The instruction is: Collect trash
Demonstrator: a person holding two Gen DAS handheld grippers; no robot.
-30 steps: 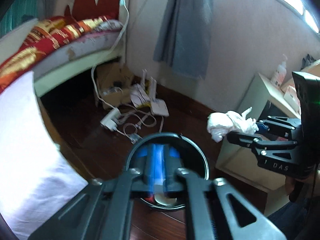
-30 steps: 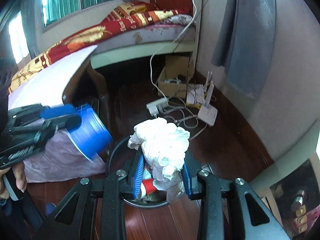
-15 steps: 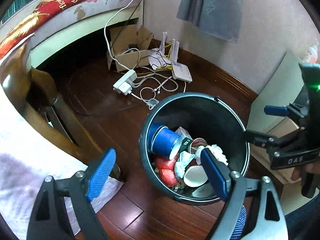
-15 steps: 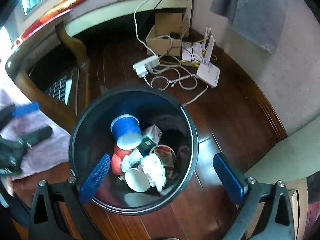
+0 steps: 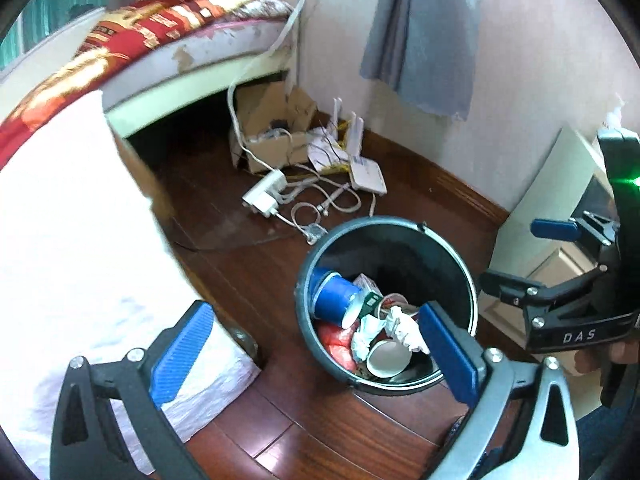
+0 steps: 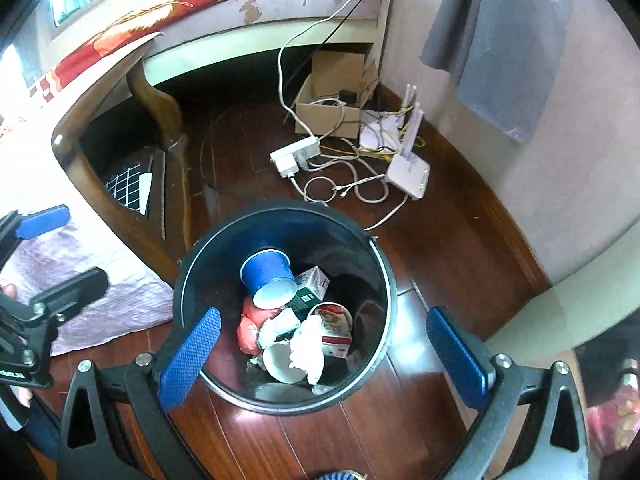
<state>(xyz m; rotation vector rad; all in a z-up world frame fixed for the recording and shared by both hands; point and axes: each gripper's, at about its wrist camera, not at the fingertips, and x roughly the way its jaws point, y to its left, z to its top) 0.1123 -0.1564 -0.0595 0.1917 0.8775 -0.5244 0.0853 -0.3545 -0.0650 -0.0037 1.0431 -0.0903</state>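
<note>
Both my tongs hang over the bin (image 6: 382, 280), which stands on the wood floor beside the worktop leg; left tongs (image 5: 316, 356) still spreading, last bit of travel, nothing between the pads; right tongs (image 6: 324, 354) wide, nothing between them either.

Trash is in the bin: blue cup (image 6: 266, 274) on its side at the top, white tissue wad (image 6: 308, 344), a white cup (image 6: 280, 362) mouth up, a green-and-white carton (image 6: 312, 286), a printed red-and-white tub (image 6: 332, 330), something red and crumpled (image 6: 248, 326) underneath.

Handling, my guess: all light; cups thin and crushable, I'd pinch across the rim or wall with little force; tissue soft, grab the bulk, it can shed bits; carton stiffest, take it on the flat faces; the bin is rigid, its thin rim is the only spot to nip.

Writing: "DAS" on the right tongs body in the left view; bedspread shows "flow" and "purp"-like letters, partly cut off; tub and carton print too small to read.
</note>
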